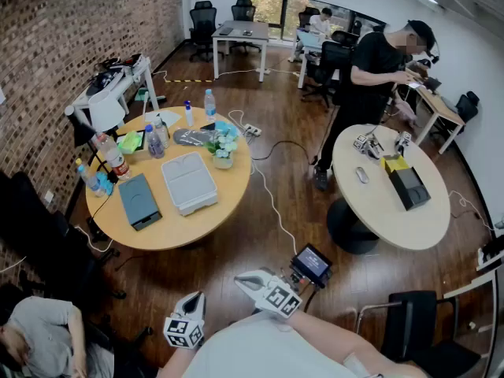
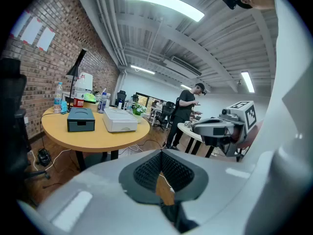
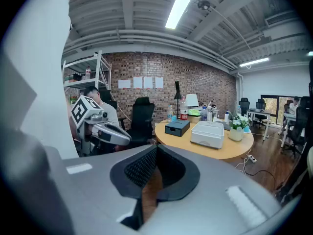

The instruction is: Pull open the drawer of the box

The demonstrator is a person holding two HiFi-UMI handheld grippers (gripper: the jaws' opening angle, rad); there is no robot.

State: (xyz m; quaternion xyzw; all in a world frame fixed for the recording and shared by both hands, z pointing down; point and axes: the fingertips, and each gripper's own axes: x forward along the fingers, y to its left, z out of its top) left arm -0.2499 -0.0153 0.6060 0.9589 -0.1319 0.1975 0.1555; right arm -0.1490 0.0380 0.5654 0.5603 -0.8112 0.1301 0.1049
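**A:** Two grippers up, both empty. Left gripper (image 2: 161, 153) has its pads pressed tip to tip, nothing btwn them. Right gripper (image 3: 157, 147) is the same, closed on air.

**B:** Where's the target?

**A:** Dark slate plastic box (image 1: 139, 201) sits on the round wooden table (image 1: 177, 239), up-left in the head view and well apart from both grippers. A pale grey flat plastic case (image 1: 189, 182) lies just beside it.

**B:** And the drawer?

**A:** Drawer (image 2: 80, 126) front faces the near table edge, w/ a dark slot in it. Looks fully in, so I'd say nothing's started.

**B:** So the step in hand is the approach. Tips?

**A:** Close the gap first. Spread one gripper's jaws before reaching the slot, not at it. Come in level w/ the drawer front and square to it. Then get one pad into the slot & pinch the lip.

**B:** What about the other gripper?

**A:** Prob best resting on the box top. The box looks light and may slide w/ the pull otherwise.

**B:** Pull direction?

**A:** Straight out along the drawer's run, slow, no twist. Watch the table edge, since the box is near it on that side.
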